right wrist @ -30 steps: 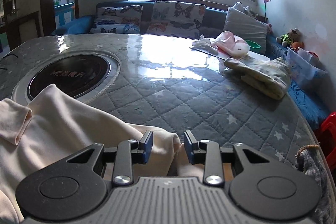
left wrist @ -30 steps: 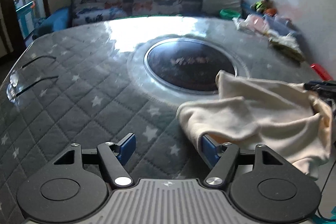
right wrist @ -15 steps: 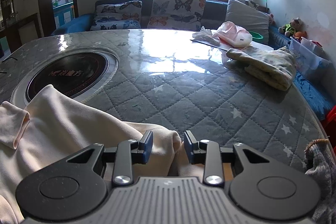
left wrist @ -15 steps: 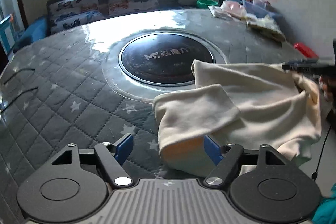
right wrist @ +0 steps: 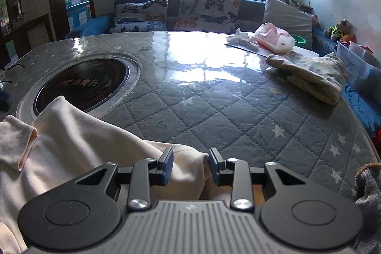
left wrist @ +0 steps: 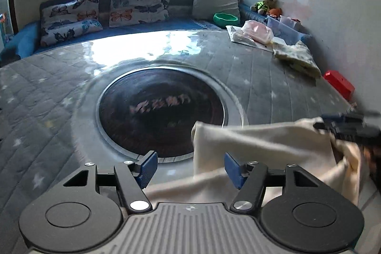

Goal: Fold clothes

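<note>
A cream garment lies on the near edge of the grey quilted table; it also shows in the right wrist view. My left gripper is open, and a fold of the garment lies between and under its blue pads. My right gripper stands partly open around a bunched edge of the garment, its pads not clearly pressing it. The right gripper also shows blurred at the garment's far right end in the left wrist view.
A round dark cooktop is set in the table. A folded patterned cloth and a pink bag lie at the far right. A sofa with butterfly cushions runs behind. A red box sits right.
My left gripper has swung right and forward over the garment's left end, and the view is blurred with motion. The right gripper has stayed at the garment's edge.
</note>
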`<action>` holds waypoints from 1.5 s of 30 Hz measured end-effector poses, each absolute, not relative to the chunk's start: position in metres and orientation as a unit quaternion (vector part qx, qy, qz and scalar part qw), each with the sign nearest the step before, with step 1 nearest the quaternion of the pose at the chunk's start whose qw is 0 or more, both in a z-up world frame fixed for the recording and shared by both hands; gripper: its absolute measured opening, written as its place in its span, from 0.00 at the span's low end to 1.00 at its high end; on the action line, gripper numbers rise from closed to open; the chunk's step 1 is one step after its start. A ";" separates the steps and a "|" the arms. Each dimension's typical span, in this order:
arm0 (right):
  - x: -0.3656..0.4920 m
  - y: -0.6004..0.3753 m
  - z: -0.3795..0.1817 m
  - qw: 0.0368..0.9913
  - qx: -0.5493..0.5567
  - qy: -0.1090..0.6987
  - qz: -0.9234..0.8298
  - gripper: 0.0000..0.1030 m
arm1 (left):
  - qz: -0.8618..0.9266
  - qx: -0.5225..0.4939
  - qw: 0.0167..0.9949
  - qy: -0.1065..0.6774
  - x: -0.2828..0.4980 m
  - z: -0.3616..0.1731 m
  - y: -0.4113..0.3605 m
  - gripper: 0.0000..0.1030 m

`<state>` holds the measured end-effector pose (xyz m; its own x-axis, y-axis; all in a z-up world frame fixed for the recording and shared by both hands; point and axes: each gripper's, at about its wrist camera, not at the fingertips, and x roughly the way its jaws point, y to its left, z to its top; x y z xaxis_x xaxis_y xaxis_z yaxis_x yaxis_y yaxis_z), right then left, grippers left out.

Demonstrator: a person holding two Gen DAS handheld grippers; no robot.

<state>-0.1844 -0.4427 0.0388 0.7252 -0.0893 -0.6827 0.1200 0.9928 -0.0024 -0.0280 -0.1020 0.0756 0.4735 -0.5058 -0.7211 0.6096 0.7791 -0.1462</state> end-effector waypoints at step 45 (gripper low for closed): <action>-0.246 -0.406 0.084 0.947 0.063 0.301 0.092 0.08 | -0.350 0.077 0.850 0.387 0.005 0.039 -0.166 0.58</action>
